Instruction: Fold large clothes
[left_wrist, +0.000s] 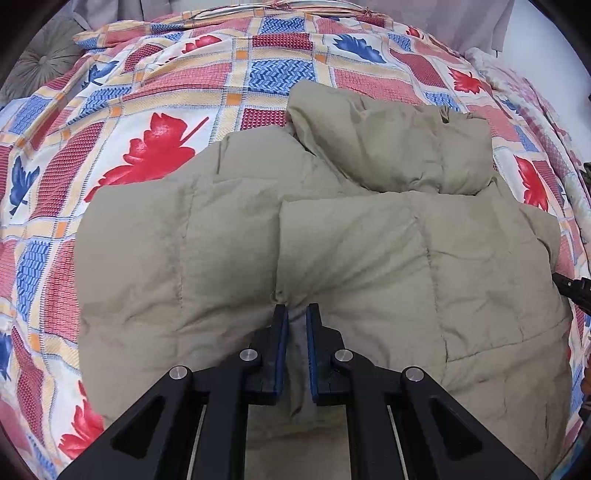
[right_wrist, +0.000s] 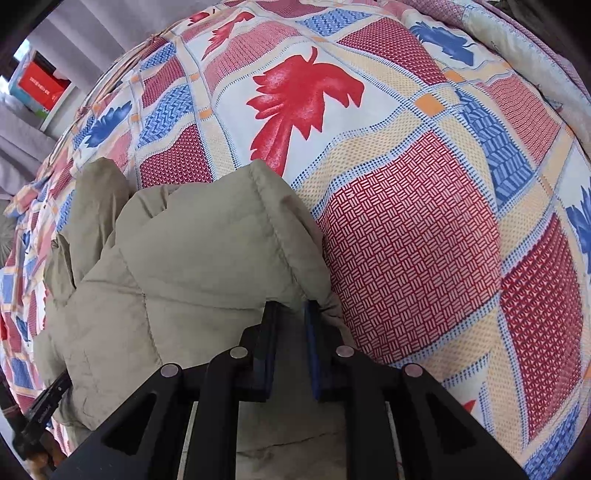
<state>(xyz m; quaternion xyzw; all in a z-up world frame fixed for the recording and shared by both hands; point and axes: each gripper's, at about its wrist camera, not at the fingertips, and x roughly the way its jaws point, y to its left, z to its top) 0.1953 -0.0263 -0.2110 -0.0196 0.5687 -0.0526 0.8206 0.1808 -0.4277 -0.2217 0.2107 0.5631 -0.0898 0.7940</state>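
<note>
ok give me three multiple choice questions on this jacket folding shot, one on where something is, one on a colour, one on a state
1. Where does the puffer jacket lie?
A. on a patterned bedspread
B. on a bare wooden floor
C. on a hanger

2. What colour is the jacket?
A. navy blue
B. khaki beige
C. black

3. What is the left gripper doing?
A. hanging wide open above the bed
B. holding a pillow
C. pinching a fold of the jacket

Answers:
1. A, the red and blue leaf print shows all around the jacket.
2. B, the quilted fabric is khaki in both views.
3. C, fabric sits between its nearly closed fingers; the right gripper grips the jacket's edge likewise.
</note>
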